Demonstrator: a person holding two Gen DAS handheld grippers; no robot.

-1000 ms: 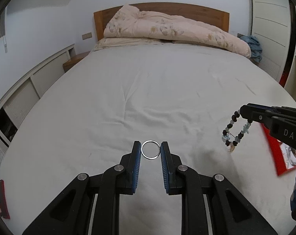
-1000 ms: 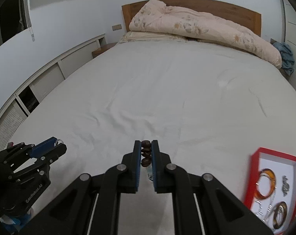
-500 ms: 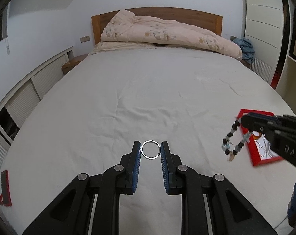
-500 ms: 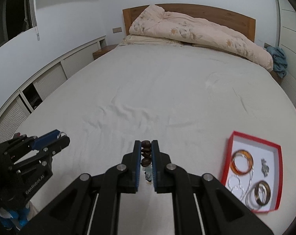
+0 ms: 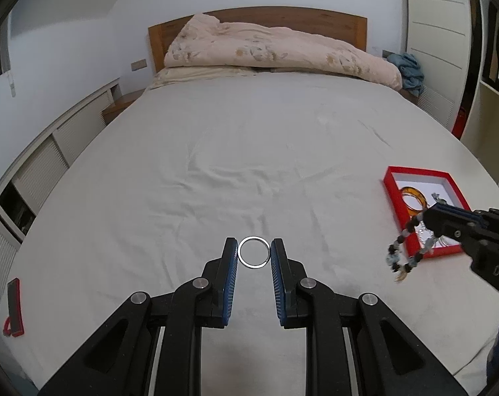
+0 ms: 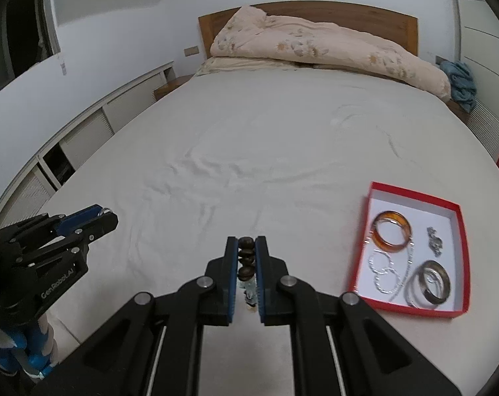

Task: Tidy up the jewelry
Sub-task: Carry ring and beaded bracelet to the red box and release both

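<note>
My left gripper [image 5: 254,247] is shut on a thin silver ring [image 5: 253,237], pinched upright by its edges between the blue pads, above the white sheet. The right wrist view shows that gripper [image 6: 105,213] at the left. My right gripper [image 6: 246,242] is shut on a beaded bracelet [image 6: 246,250] of dark and pale beads. From the left wrist view the bracelet [image 5: 392,250] dangles in a loop under the right gripper [image 5: 426,216], just in front of the red tray [image 5: 417,171]. The red tray [image 6: 414,194] lies to the right and holds an amber bangle [image 6: 392,214], a dark metal bangle [image 6: 445,283] and silver chains [image 6: 386,275].
A wide bed with a white sheet [image 5: 249,151] fills the view, with a folded floral quilt [image 5: 266,49] at the wooden headboard. A small red and black object [image 5: 13,307] lies at the bed's left edge. Low cupboards [image 6: 84,138] line the left wall.
Both grippers have shifted to the right over the bed, so the red tray has slid further into both views. The ring and the bracelet stay gripped as before.
</note>
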